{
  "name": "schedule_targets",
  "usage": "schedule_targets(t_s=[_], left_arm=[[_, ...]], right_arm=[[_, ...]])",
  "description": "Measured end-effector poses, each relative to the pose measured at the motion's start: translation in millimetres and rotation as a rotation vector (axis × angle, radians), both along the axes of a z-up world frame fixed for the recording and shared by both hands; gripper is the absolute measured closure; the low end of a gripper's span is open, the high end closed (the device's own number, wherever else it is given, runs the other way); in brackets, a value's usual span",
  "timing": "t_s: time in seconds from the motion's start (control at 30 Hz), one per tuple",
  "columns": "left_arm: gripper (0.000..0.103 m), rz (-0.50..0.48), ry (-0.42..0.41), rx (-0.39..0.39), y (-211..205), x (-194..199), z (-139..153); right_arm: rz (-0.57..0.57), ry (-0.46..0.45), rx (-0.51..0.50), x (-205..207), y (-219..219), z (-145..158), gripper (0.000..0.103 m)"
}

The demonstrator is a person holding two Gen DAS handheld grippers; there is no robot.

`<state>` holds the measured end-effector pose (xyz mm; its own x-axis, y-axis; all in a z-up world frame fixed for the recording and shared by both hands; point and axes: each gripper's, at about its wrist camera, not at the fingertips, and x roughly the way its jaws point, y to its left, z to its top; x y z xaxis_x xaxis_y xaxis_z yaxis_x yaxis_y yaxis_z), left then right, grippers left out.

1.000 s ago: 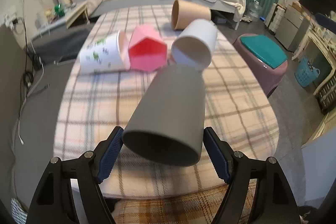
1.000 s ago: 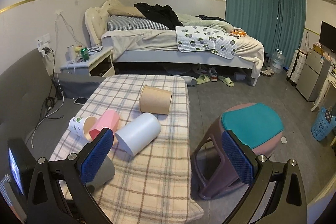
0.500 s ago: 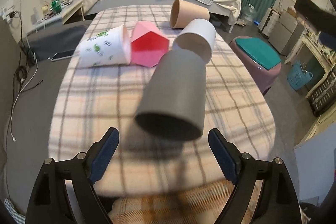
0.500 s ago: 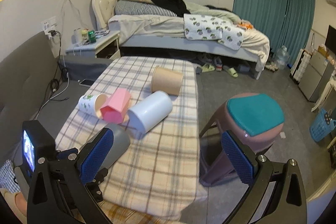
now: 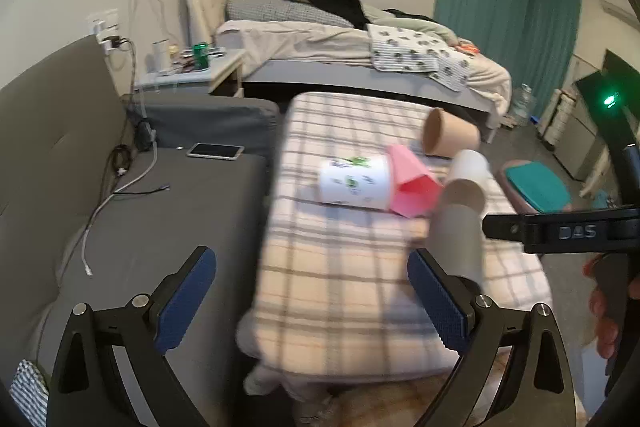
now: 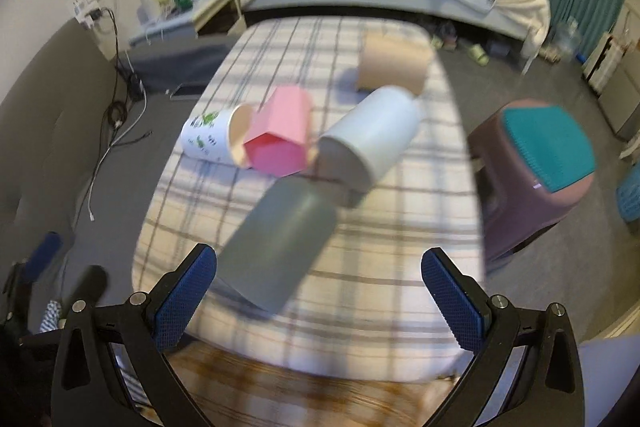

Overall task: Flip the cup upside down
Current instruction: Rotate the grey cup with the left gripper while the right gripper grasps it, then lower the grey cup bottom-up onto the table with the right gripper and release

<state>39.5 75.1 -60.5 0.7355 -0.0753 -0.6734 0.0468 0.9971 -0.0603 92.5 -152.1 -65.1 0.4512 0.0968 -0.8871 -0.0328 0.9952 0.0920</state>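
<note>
Spreading wide and gripping nothing, the right claw [image 6: 318, 291] faces the smooth grey cylindrical cup [image 6: 280, 243], which lies on its side just ahead on the plaid-covered table [image 6: 420, 227]. Best to centre both pads on its wall before closing. The left claw [image 5: 312, 303], equally open and empty, points off toward the grey sofa [image 5: 160, 219].
</note>
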Motion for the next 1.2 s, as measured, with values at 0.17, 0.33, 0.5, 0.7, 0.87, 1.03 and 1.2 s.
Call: schedule_targets(t_s=[0.17,0.33,0.5,0.7,0.87,1.03,1.2], left_arm=[[0.004,0.03,0.032,-0.023,18.0,9.7,-17.9],[0.004,0.029,0.074,-0.029,21.4,14.7,-37.2],[0.004,0.035,0.099,-0.034,21.4,16.0,-44.3],[0.004,0.051,0.094,-0.035,20.1,14.4,-41.2],[0.004,0.067,0.103,-0.049,17.7,15.6,-40.7],[0.004,0.065,0.119,-0.034,13.2,16.7,-45.3],[0.004,0.065,0.134,-0.031,9.0,18.6,-49.1]], right_arm=[[-0.042,0.144,0.07,40.3,12.2,-40.1,0.001],[-0.09,0.247,0.126,65.0,8.6,-69.2,0.013],[-0.098,0.274,0.171,71.1,3.3,-76.2,0.023],[-0.016,0.144,0.122,52.6,12.1,-46.0,0.025],[0.08,-0.043,-0.052,25.1,30.0,-26.8,0.026],[0.114,-0.235,-0.164,8.8,37.4,-22.4,0.027],[0.141,-0.254,-0.21,11.6,36.9,-36.7,0.027]])
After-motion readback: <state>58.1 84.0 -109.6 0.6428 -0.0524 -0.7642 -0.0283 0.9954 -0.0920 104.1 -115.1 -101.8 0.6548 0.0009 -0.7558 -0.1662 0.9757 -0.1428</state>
